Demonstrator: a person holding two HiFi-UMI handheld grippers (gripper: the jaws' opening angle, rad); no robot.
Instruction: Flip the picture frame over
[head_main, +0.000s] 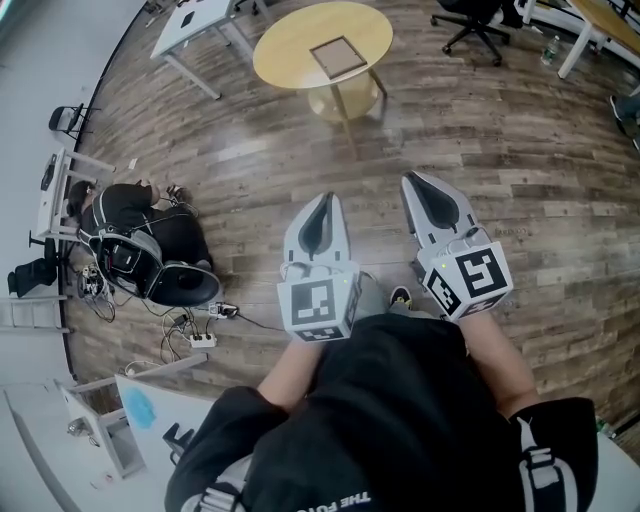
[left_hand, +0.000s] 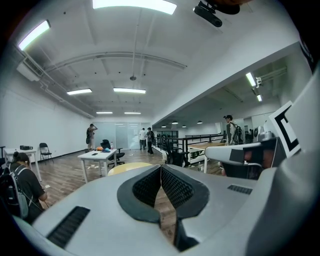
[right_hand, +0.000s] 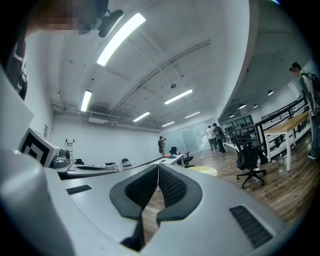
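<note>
A brown picture frame (head_main: 338, 55) lies flat on a round yellow table (head_main: 290, 50) well ahead of me in the head view. Both grippers are held side by side above the wood floor, short of the table. My left gripper (head_main: 325, 198) has its jaws together with nothing between them, and so does my right gripper (head_main: 411, 179). In the left gripper view the left gripper (left_hand: 160, 166) points nearly level, the table top (left_hand: 127, 167) just past its tips. The right gripper view shows the right gripper (right_hand: 158, 167) with the table top (right_hand: 206, 170) to its right.
A person (head_main: 130, 225) crouches on the floor at left beside cables and a power strip (head_main: 203, 340). White desks (head_main: 195, 25) stand behind the round table, an office chair (head_main: 478, 25) at the back right. Several people (left_hand: 145, 137) stand far down the room.
</note>
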